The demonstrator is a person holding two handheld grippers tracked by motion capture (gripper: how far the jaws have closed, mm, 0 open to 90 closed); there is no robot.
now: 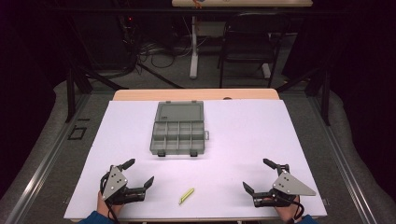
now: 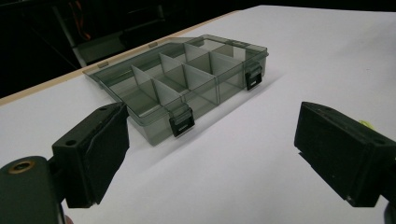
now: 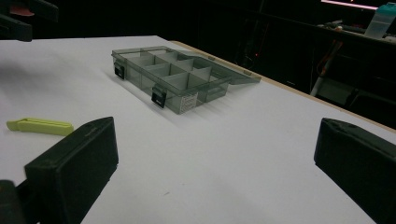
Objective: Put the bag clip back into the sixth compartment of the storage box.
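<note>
At the table's near left, the left gripper [image 1: 139, 173] rests on the white sheet [image 1: 243, 140] w/ jaws spread wide, nothing between them. Just right of it, near the front edge, lies a small yellow-green clip [image 1: 186, 195], apart from both grippers. Behind it, mid-table, sits a grey compartment box [image 1: 179, 135], lid [image 1: 180, 112] folded flat open toward the far side, its two black latches [image 1: 161, 153] facing the person. At the near right, the right gripper [image 1: 256, 176] also stands open & empty, hand at the front edge.
</note>
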